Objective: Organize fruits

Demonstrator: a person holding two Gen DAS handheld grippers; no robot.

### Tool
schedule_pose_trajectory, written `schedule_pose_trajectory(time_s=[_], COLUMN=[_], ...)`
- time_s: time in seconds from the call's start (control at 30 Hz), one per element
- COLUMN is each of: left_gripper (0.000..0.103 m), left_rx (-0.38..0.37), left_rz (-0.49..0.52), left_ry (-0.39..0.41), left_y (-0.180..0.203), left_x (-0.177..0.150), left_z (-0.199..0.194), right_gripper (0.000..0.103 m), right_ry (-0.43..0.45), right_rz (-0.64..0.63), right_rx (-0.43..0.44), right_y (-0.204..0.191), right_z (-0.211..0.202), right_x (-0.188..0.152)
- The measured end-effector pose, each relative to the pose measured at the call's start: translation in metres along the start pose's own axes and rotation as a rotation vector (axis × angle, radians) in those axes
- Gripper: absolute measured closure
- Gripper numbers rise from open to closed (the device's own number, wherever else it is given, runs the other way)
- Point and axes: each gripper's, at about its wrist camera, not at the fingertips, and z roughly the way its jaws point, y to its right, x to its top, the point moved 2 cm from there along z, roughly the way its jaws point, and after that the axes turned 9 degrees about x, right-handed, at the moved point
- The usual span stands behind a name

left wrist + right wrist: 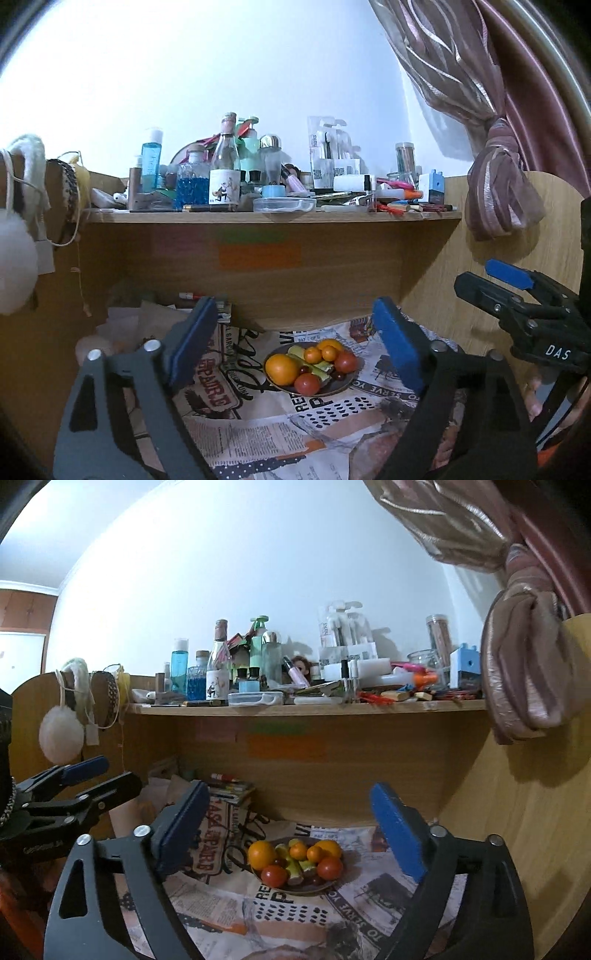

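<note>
Left wrist view: "DAS" marks the right claw point(480, 280); both claws gape wide over printed newspaper point(258, 435).

Fruits hide most of the plate point(341, 384).

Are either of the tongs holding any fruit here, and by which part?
Nothing is held. The left tongs and the right tongs are both open, short of the fruit plate.
</note>
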Motion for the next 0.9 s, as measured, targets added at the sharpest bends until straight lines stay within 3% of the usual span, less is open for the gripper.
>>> schedule_pose_trajectory(time_s=[0.07,0.13,0.9], left_gripper=[0.007,0.002,0.0], left_rx=[0.008,0.011,-0.002], left_rz=[0.004,0.005,0.007], left_ry=[0.012,0.025,0.029], left_y=[0.001,0.002,0.005], left_x=[-0.002,-0.003,-0.005], left_z=[-0.006,-0.011,-0.015], right_gripper=[0.0,0.0,0.0], right_ry=[0.021,0.03,0.027], right_rz=[0.007,0.006,-0.017], right_rx=[-0.011,-0.015,-0.031], right_y=[0.0,-0.001,-0.003], right_z=[-0.006,-0.009,-0.014], right_x=[-0.001,0.0,-0.003])
